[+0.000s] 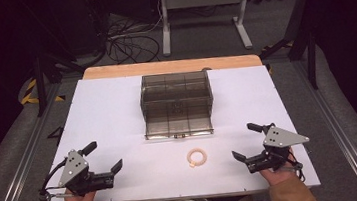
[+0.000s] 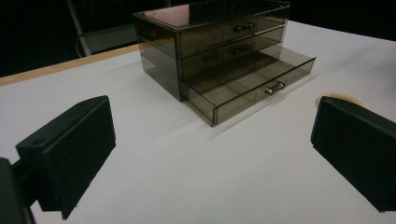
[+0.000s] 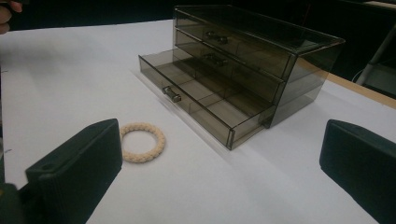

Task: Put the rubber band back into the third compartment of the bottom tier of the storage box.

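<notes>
Currently pre-grasp step: left gripper (image 1: 106, 158) and right gripper (image 1: 244, 142) both jaws wide, empty. Braided ring (image 1: 197, 157) on table (image 1: 112, 107), 6 o'clock of drawer box (image 1: 177, 103), bottom drawer (image 1: 177, 121) open. Next, likely: right gripper closes on ring.

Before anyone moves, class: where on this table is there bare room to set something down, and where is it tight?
Bare white table lies left and right of the drawer box, and between the left gripper and the ring. It is tightest between the open bottom drawer and the ring.
</notes>
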A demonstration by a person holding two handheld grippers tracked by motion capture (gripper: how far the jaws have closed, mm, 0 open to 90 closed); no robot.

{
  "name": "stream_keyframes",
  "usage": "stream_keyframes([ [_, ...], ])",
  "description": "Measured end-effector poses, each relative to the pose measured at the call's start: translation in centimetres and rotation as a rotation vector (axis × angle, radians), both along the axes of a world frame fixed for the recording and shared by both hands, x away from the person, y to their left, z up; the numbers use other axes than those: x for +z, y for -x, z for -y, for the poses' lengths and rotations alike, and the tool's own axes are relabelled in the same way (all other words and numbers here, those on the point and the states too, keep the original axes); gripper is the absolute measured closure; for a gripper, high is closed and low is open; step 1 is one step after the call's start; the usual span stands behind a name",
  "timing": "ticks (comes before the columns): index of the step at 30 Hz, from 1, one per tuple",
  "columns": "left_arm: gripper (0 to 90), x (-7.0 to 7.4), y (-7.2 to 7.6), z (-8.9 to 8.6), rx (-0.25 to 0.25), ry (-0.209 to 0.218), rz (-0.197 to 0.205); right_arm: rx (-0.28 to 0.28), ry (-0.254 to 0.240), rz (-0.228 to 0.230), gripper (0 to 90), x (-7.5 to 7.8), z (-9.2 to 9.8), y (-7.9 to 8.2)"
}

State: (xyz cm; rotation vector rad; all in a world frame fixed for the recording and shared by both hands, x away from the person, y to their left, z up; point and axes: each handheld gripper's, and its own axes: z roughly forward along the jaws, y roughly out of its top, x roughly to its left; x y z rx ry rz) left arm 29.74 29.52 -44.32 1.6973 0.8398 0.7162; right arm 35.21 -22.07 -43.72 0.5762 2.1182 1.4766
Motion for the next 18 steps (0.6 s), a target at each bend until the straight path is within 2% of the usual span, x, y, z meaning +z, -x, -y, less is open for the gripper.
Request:
stream_keyframes([
  [18,0.8,0.08,0.09,0.05,-0.008,0.001,0.003,0.001,0.005,-0.006,0.6,0.04,-0.1,0.03],
])
